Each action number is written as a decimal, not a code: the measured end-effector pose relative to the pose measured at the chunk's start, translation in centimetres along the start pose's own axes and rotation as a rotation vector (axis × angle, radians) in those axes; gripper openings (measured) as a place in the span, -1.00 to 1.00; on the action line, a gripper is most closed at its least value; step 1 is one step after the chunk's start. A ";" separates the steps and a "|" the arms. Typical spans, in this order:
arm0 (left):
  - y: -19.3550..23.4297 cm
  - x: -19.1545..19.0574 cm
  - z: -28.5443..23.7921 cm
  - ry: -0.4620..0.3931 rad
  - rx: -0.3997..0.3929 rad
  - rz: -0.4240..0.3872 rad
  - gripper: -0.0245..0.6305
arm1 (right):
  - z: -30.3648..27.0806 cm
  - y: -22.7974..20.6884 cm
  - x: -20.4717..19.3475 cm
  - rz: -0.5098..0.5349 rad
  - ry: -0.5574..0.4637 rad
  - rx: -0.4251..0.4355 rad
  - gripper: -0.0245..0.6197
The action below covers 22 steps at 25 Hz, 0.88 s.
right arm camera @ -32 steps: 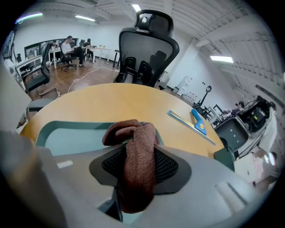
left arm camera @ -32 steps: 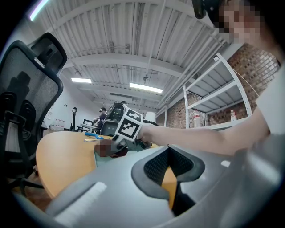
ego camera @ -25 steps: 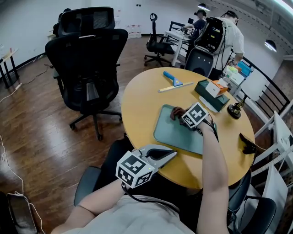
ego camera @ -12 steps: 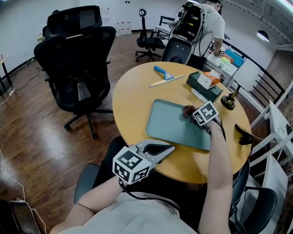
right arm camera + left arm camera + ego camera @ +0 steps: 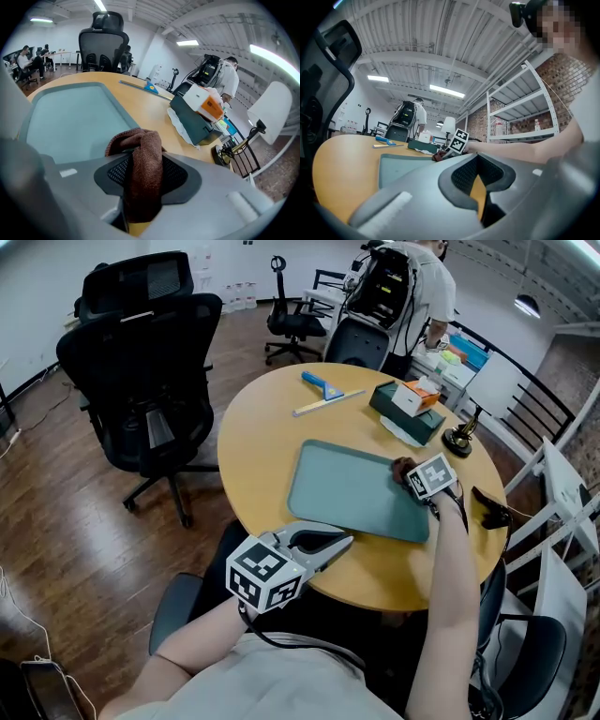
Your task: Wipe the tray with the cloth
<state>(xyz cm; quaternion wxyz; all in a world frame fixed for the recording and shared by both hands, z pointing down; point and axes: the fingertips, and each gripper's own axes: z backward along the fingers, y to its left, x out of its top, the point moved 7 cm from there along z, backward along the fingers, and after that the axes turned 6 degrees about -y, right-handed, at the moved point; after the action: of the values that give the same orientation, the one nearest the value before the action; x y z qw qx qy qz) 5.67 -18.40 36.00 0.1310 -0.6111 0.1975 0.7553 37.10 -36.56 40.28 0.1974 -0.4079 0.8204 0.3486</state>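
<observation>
Tray [image 5: 347, 488] lies flat on the round table [image 5: 262, 418], toward the person's side. Right gripper [image 5: 410, 474] has its jaws clamped on the brown cloth [image 5: 143, 154], at the tray's right rim. Left gripper [image 5: 337, 542] — jaws together, nothing between them — hovers by the near table edge. Judgement: wiping under way. Press cloth flat, overlap strokes, reach the corners — tray is unbraced and may slide.
</observation>
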 end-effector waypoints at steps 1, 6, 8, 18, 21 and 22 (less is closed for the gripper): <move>0.1 -0.1 0.0 0.002 0.001 0.000 -0.93 | 0.1 0.0 -0.2 0.003 -0.001 -0.002 -0.43; 0.7 -0.3 -0.1 0.012 0.006 0.004 -0.93 | 1.2 0.4 -1.0 0.021 -0.004 0.017 -0.43; 0.8 -0.3 -0.3 0.011 0.005 0.006 -0.93 | 1.7 0.8 -1.2 0.033 -0.005 0.031 -0.42; 1.4 -0.4 -0.6 0.018 0.011 0.009 -0.93 | 5.1 3.9 -3.4 0.058 -0.080 0.061 -0.43; 1.5 -0.4 -0.5 0.017 0.017 0.012 -0.93 | 6.2 5.1 -4.0 0.072 -0.109 0.055 -0.42; 1.5 -0.5 -0.5 0.017 0.018 0.012 -0.93 | 6.6 5.5 -4.2 0.076 -0.116 0.054 -0.43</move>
<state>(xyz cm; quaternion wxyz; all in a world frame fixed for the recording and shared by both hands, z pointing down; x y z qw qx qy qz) 5.53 -19.95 36.57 0.1304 -0.6151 0.2090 0.7490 35.41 -27.16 40.60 0.2421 -0.3500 0.8317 0.3567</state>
